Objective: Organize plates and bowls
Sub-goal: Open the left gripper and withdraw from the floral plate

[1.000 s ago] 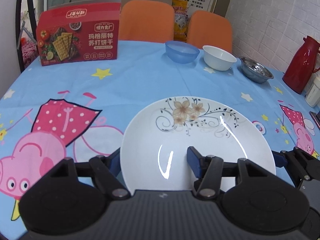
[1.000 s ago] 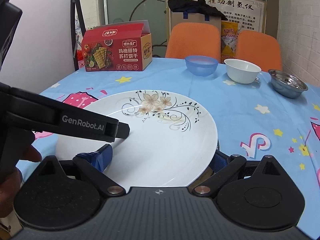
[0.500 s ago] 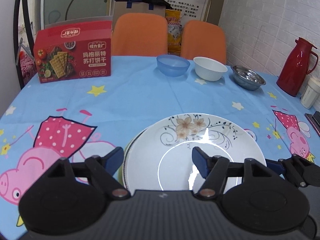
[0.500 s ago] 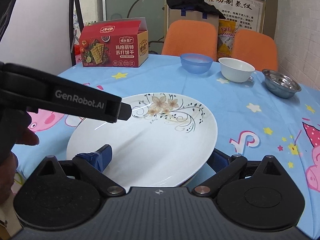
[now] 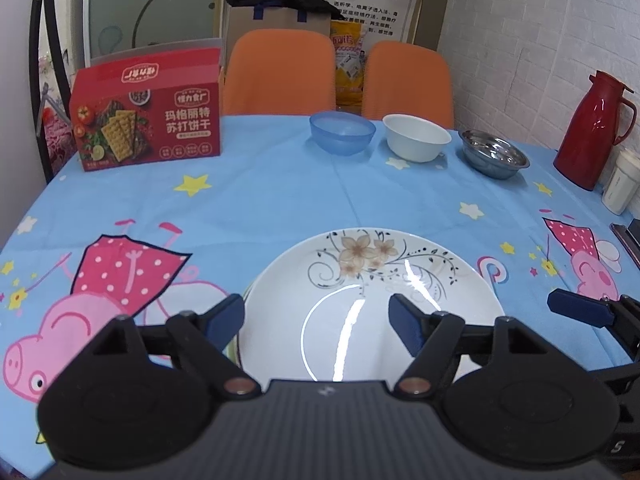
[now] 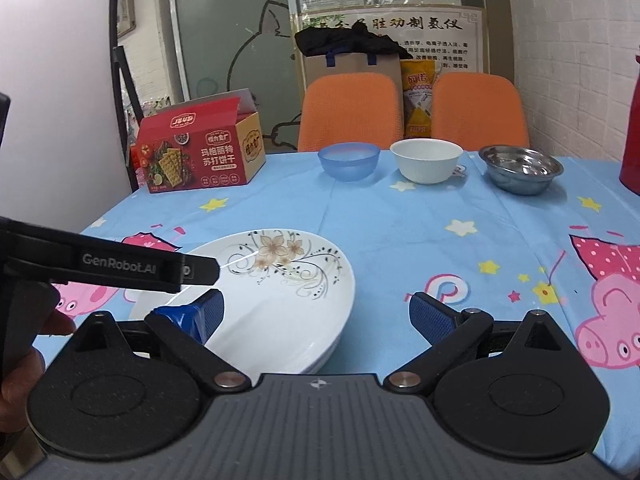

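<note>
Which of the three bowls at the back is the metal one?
The steel bowl, rightmost in the row, shiny and grey; the blue bowl and white bowl sit to its left.

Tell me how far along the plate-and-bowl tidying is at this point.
Done: the flowered plate sits on top of at least one other plate, whose rim shows beneath it. In hand: nothing; the left gripper and right gripper are both open at the stack. Left: the blue bowl, white bowl and steel bowl stand apart in a row, unstacked.

floral plate point(image 5: 372, 304), open left tool point(image 5: 316, 320) above
</note>
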Action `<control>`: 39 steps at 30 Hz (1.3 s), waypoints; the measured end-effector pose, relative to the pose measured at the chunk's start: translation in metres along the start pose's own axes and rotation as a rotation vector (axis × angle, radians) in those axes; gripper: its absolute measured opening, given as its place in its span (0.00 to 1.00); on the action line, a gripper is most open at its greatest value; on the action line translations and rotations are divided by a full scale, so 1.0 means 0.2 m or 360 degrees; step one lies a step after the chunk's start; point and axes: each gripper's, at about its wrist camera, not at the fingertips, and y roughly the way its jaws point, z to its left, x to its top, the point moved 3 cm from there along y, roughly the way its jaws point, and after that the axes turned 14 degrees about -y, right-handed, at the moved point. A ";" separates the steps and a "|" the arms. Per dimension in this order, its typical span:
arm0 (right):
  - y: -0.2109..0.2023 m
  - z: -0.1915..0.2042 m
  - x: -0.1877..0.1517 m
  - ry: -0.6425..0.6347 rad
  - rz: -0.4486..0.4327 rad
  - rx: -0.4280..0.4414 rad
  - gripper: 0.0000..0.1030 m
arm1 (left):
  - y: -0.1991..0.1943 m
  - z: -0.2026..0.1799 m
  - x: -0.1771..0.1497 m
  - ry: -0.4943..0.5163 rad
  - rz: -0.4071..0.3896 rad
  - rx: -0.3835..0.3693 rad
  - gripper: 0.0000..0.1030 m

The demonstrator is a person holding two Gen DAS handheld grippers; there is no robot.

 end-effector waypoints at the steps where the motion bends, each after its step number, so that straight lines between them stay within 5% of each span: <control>1: 0.00 -0.03 -0.01 0.0027 0.0001 -0.0004 0.84 | 0.00 0.00 0.00 -0.0004 0.0005 0.0003 0.70; 19: -0.17 -0.36 -0.20 0.0337 -0.0039 -0.0065 0.85 | -0.08 -0.23 -0.05 0.0044 -0.0037 0.0074 0.70; 39: 0.01 -0.96 -0.24 0.0503 0.0079 -0.0151 0.85 | 0.32 -0.64 0.15 0.0245 0.0094 0.0085 0.70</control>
